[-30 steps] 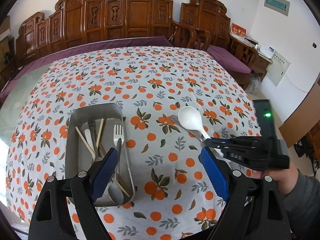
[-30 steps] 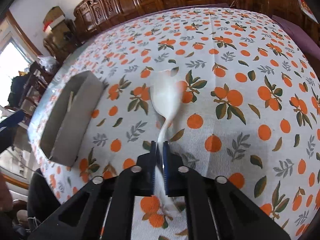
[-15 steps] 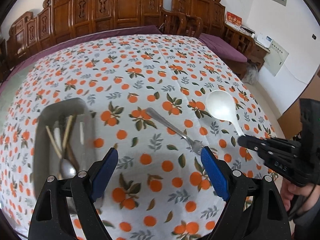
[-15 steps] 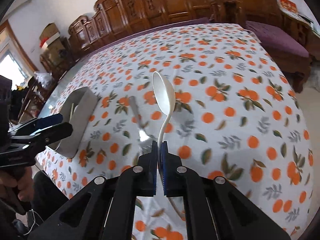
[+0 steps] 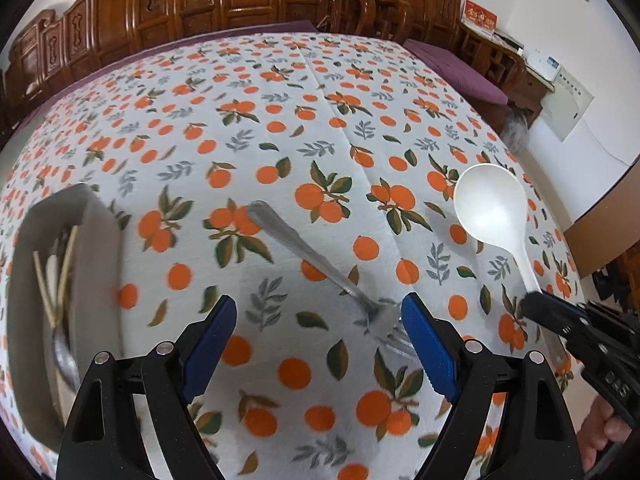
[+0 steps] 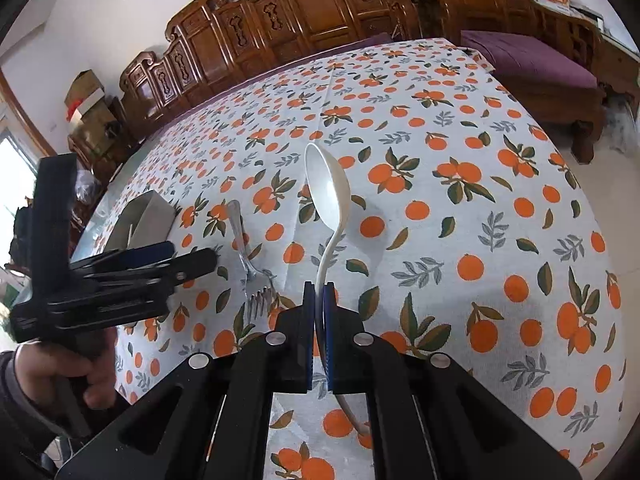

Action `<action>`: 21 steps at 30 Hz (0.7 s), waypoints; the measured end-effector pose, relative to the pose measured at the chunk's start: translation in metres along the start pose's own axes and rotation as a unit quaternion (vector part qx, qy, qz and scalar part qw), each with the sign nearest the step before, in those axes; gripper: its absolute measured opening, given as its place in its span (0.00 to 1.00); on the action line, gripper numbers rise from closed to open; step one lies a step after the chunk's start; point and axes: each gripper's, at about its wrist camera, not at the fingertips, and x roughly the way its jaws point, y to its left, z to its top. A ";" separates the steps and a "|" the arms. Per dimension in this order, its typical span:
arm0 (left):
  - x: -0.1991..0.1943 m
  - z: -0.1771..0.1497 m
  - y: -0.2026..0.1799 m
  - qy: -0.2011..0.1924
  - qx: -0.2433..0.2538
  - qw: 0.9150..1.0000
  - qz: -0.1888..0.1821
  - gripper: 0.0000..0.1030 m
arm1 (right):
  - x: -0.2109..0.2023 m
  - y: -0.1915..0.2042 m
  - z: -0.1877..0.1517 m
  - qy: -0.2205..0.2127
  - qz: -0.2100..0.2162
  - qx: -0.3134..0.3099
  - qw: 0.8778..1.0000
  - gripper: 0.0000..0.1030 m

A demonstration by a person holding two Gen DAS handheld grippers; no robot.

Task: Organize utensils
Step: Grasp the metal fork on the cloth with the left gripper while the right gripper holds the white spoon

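Note:
A white plastic spoon (image 6: 328,196) is held above the orange-print tablecloth, my right gripper (image 6: 319,300) shut on its handle, bowl pointing away. The left wrist view shows the same spoon (image 5: 490,208) at the right, gripped by the right gripper (image 5: 534,302). A metal fork (image 5: 316,268) lies on the cloth, tines toward me. My left gripper (image 5: 318,324) hangs open just above the fork, its right pad near the tines. That fork (image 6: 246,256) lies beside the left gripper (image 6: 192,258) in the right wrist view. A grey metal tray (image 5: 100,248) at the left holds chopsticks and a spoon.
The table (image 5: 280,80) is covered by a cloth with oranges and leaves. Carved wooden chairs (image 5: 200,4) line the far side, a purple-cushioned bench (image 6: 532,60) stands at the right. A person's hand (image 6: 56,364) holds the left gripper. The table's right edge drops to the floor.
The left gripper moved right from over the tray and lower, now over the fork. The right gripper lifted the white spoon off the cloth and drew it right, uncovering the fork.

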 end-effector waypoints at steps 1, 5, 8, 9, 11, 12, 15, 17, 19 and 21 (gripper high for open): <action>0.004 0.001 -0.001 0.002 0.000 1.000 0.002 0.75 | 0.000 0.000 0.000 0.000 0.000 0.000 1.000 0.05; 0.023 0.004 -0.004 0.017 -0.005 1.000 0.013 0.66 | 0.000 0.000 0.000 0.000 0.003 0.002 1.000 0.05; 0.034 0.007 -0.004 0.026 -0.011 0.999 0.021 0.60 | 0.001 0.001 -0.001 0.001 0.006 0.002 1.000 0.05; 0.037 0.008 -0.004 0.029 -0.012 0.999 0.026 0.59 | 0.002 0.001 -0.001 0.002 0.007 0.002 1.000 0.05; 0.039 0.010 -0.005 0.030 -0.005 0.999 0.031 0.58 | 0.003 0.001 -0.001 0.004 0.008 0.002 1.000 0.05; 0.040 0.011 -0.007 0.033 0.002 0.999 0.037 0.56 | 0.004 0.001 -0.001 0.004 0.008 0.002 1.000 0.05; 0.038 0.011 -0.006 0.041 0.015 0.999 0.032 0.44 | 0.003 0.004 -0.001 0.003 0.008 -0.002 1.000 0.05; 0.036 0.009 -0.005 0.051 0.026 0.998 0.036 0.31 | 0.001 0.007 0.000 0.001 0.007 -0.006 1.000 0.05; 0.034 0.007 -0.004 0.057 0.037 0.997 0.043 0.17 | 0.000 0.008 0.000 -0.001 0.007 -0.008 1.000 0.05; 0.032 0.005 0.001 0.062 0.036 0.997 0.039 0.13 | 0.000 0.011 0.000 -0.001 0.006 -0.015 1.000 0.05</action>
